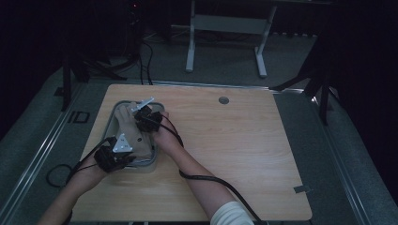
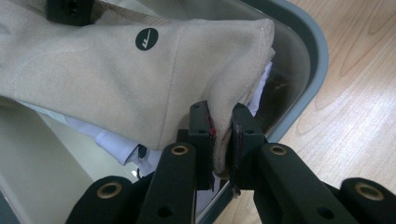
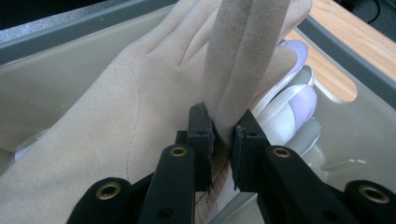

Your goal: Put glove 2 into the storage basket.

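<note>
A beige suede glove (image 1: 133, 131) lies stretched over a grey-rimmed tray (image 1: 112, 117) at the left of the wooden table. My left gripper (image 2: 222, 140) is shut on the glove's cuff corner (image 2: 224, 70), near the tray's front edge; a round black logo (image 2: 146, 38) marks the cuff. My right gripper (image 3: 224, 135) is shut on a fold of the glove (image 3: 243, 56) by its fingers, toward the tray's far end. In the high view the left gripper (image 1: 115, 157) sits at the tray's near corner and the right gripper (image 1: 148, 119) over its middle.
Under the beige glove lies a white and lilac glove (image 3: 294, 107) inside the tray. The light wooden table (image 1: 234, 150) has a round grommet hole (image 1: 224, 100) near its far edge. A white desk frame (image 1: 225, 33) stands on the floor beyond.
</note>
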### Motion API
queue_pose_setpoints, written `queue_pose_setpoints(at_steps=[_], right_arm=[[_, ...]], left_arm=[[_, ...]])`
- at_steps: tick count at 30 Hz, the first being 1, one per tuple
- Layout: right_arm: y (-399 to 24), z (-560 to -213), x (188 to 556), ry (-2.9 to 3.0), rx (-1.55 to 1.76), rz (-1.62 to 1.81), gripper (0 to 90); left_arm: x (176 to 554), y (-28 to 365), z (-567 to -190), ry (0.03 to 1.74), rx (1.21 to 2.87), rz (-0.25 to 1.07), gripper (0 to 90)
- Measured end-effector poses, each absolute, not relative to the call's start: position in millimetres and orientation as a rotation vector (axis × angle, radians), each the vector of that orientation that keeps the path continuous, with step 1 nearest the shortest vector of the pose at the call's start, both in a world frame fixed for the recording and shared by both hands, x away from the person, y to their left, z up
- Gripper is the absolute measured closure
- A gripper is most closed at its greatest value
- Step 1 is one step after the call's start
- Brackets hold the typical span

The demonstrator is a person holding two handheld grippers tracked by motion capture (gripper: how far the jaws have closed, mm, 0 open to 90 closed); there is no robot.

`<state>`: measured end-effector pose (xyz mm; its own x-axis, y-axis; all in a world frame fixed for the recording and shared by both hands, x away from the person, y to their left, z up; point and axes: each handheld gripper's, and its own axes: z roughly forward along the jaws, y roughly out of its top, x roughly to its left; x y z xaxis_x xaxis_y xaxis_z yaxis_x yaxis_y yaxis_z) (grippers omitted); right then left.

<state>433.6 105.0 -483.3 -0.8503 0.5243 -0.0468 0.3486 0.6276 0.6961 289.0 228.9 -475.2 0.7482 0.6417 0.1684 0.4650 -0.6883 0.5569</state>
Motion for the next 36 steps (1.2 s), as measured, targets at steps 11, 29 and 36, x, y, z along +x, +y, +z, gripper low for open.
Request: queue_pose_setpoints(at_steps=[11,29,36], right_arm=[[95.4,-476.1,437.4,2.606,0.737,1.067,52.8],[55.9,-456.2,421.8,2.626,0.707,1.207,13.2],[28.4,-453.4,412.5,2.597,0.717,1.244,13.7]], left_arm=[[291.9,232.7,-471.5,0.856,2.434,0.431,75.5],[282.2,223.4,-443.7,0.849,2.141,0.387,13.9],[277.0,201.5,-443.2,0.804,2.095,0.421,14.0]])
